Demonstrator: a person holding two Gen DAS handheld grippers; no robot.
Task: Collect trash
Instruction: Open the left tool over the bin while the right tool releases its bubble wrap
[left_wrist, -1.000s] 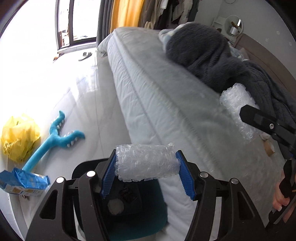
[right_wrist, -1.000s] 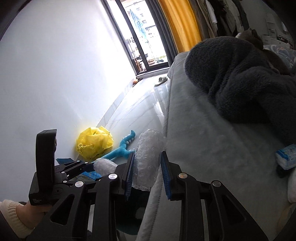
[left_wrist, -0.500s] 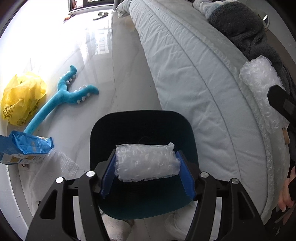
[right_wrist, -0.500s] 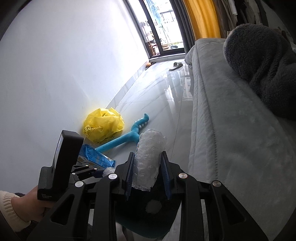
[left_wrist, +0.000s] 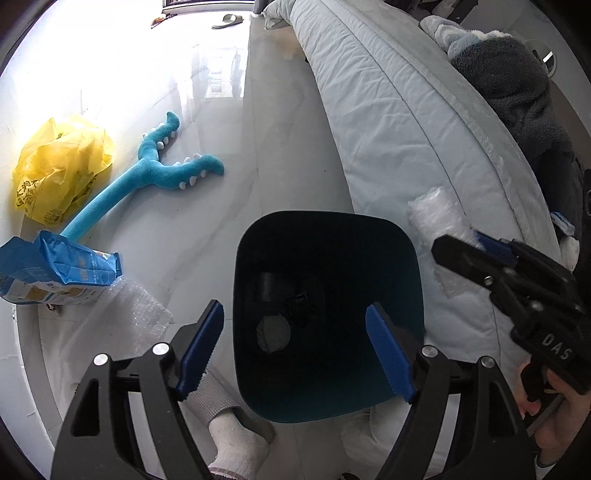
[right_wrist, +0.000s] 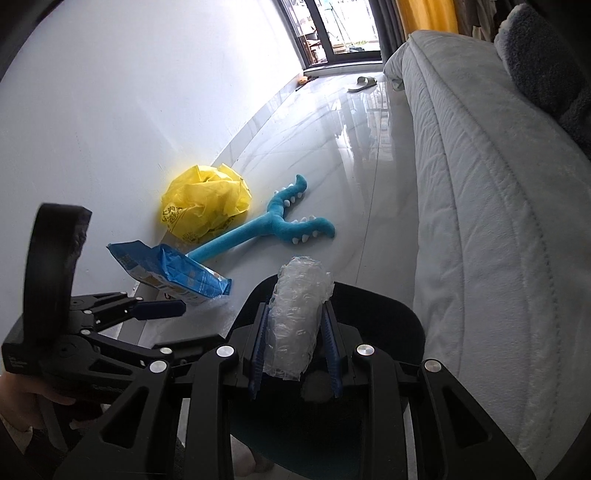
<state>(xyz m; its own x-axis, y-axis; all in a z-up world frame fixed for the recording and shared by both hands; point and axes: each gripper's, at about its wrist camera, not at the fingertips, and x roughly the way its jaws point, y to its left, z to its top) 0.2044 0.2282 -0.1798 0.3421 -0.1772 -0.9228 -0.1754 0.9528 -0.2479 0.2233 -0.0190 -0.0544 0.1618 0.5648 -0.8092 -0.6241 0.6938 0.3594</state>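
Bubble wrap roll (right_wrist: 299, 317) sits clamped between the right gripper (right_wrist: 295, 350) pads, held over the rim of the dark bin (left_wrist: 325, 229), presumably so a release drops it in. Left gripper (left_wrist: 295, 350) hangs above the bin mouth, jaws wide, holding nothing. Pale lump inside the bin, possibly wrap. Blue packet (left_wrist: 55, 273) and yellow bag (left_wrist: 55, 177) lie on the floor.
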